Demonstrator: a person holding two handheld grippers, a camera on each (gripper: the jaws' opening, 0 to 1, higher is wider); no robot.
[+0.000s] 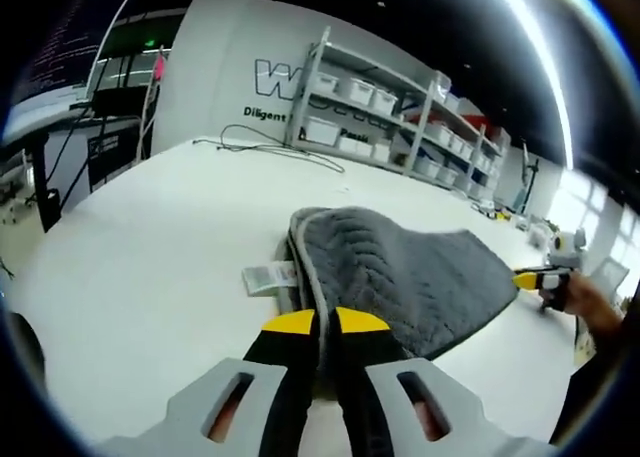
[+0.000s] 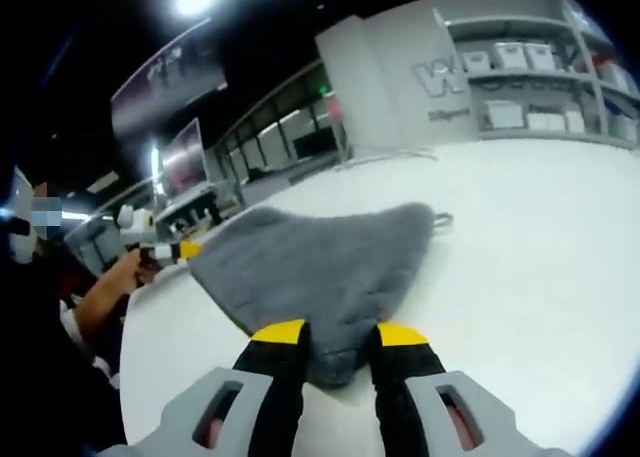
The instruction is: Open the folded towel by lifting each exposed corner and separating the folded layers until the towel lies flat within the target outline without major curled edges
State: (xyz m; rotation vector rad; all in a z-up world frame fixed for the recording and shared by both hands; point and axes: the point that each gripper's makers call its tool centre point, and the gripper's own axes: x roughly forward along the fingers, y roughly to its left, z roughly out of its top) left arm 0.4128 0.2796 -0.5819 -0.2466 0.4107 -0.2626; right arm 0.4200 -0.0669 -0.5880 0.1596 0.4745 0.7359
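A grey ribbed towel [image 1: 400, 267] with pale edge trim lies folded on the white table [image 1: 140, 267], partly raised off it. My left gripper [image 1: 325, 322] is shut on its trimmed near edge, yellow tips almost together. At the towel's far right corner I see the right gripper's yellow tip [image 1: 530, 277], held by a hand [image 1: 590, 302]. In the right gripper view the towel [image 2: 320, 252] spreads ahead, and the right gripper [image 2: 338, 335] is shut on its near corner, which fills the gap between the jaws. The left gripper [image 2: 175, 249] holds the towel's left corner.
A white label [image 1: 268, 277] lies beside the towel's left edge. A small loop [image 2: 441, 218] sticks out of the towel's far corner. A dark cable [image 1: 260, 142] runs along the table's far side. Shelves with white bins [image 1: 370, 97] stand behind, monitors [image 1: 60, 47] at the left.
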